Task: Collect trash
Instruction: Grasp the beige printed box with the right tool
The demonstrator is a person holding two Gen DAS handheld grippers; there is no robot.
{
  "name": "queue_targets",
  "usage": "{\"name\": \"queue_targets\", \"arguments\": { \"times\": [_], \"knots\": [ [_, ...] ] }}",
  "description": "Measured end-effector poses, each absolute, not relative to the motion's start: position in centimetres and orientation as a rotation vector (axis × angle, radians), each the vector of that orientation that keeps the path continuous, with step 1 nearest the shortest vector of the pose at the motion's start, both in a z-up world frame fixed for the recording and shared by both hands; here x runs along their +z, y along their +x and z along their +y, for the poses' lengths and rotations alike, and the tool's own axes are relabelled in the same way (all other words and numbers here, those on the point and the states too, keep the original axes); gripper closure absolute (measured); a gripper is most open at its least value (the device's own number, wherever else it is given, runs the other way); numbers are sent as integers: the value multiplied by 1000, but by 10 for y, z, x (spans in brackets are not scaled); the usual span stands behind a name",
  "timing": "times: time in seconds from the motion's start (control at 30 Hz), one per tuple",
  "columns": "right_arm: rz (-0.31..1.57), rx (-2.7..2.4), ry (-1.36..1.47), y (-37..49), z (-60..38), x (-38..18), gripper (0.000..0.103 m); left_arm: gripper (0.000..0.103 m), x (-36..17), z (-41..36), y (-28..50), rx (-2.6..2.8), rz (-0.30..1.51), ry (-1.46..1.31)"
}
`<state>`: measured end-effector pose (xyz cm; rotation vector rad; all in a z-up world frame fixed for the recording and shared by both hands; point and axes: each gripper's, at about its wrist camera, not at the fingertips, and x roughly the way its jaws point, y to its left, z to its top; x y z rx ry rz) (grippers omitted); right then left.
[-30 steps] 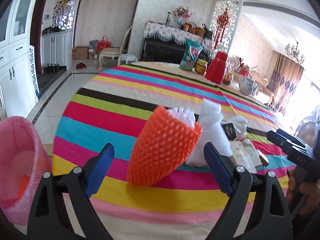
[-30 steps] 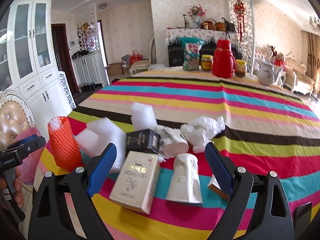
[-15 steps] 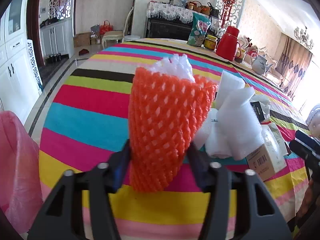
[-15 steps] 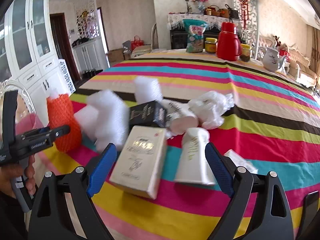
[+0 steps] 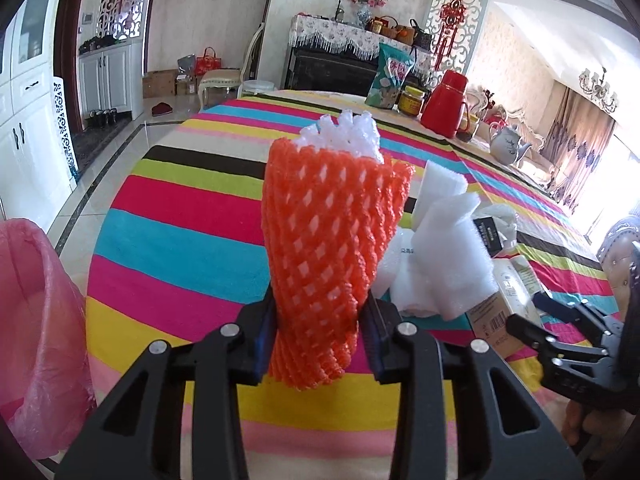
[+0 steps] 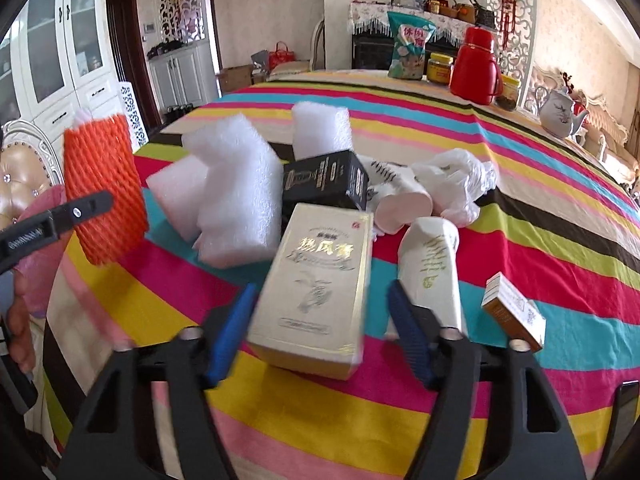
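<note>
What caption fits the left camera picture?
Left gripper squeezes an orange foam net above the striped tablecloth.

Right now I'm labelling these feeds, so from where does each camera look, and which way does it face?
Left wrist: sits on the left gripper, facing across the striped table; its fingers clamp the orange foam net; the right gripper shows at right.
Right wrist: sits on the right gripper, open around the gold box; the left gripper shows at left.
Shared: net, white foam, red thermos.
</note>
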<state>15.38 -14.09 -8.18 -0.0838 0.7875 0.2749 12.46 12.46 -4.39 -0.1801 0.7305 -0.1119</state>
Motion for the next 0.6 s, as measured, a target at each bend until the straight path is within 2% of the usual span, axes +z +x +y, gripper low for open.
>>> {"name": "queue_targets", "arguments": {
  "times": [0.27, 0.6],
  "knots": [
    [765, 276, -38, 145, -151, -74, 53, 67, -30, 129, 107, -119, 695, -191],
    [665, 261, 0, 132, -162, -31, 53, 67, 0, 142, 82, -104, 621, -204]
  ]
}}
